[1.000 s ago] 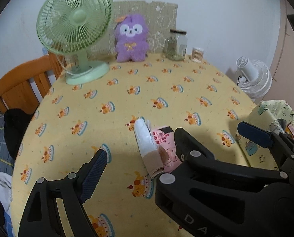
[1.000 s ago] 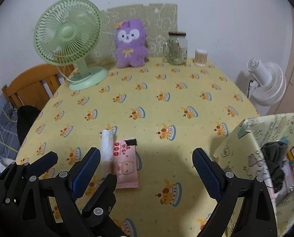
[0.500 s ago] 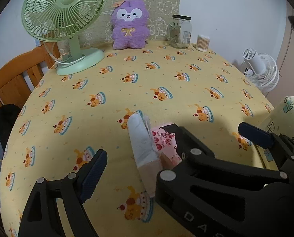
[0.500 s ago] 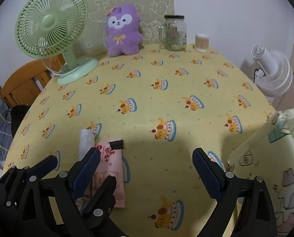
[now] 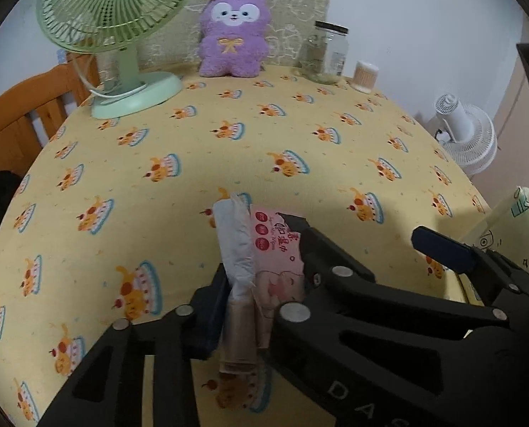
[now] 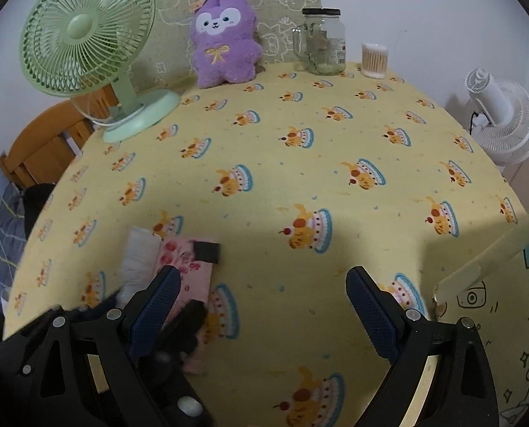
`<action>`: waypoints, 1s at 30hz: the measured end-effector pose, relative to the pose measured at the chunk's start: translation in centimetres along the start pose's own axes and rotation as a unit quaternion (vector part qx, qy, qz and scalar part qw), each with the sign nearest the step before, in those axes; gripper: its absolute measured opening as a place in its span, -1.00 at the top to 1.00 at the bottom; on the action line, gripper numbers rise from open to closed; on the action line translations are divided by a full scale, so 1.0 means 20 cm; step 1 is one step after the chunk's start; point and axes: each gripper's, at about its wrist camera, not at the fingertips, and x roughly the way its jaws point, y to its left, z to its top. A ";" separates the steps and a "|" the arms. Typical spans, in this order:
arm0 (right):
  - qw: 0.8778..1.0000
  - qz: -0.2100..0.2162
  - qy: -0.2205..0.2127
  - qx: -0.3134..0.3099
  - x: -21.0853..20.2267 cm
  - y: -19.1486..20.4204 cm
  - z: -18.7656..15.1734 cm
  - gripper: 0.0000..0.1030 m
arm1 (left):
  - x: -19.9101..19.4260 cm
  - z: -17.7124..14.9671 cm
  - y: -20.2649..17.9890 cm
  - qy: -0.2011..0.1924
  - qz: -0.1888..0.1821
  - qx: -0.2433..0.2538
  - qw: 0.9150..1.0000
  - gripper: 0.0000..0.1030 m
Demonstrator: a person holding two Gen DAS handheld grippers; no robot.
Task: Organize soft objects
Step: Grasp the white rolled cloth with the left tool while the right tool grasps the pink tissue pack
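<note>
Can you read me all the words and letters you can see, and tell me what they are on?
"DA": pale letters on the black body of the left gripper; more is cut off at the picture's edge.
Pink wipes packet between its closing jaws: red printed characters, too blurred to read.
Glass jar: label too small to read.
Nothing else bears readable text.

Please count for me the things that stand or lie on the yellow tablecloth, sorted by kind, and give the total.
Fans: 1, the green desk fan
Plush toys: 1, the purple plush animal
Glass jars: 1, the clear jar with black lid
Cotton swab tubs: 1, the small round tub
Soft packs: 2, the pink wet-wipes pack and the white rolled pack
Total: 6
</note>
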 end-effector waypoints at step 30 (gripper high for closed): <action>0.999 0.012 0.047 -0.011 0.11 0.31 -0.03 -1.00 | -0.06 -0.07 0.29 -0.013 0.051 -0.020 0.998 0.63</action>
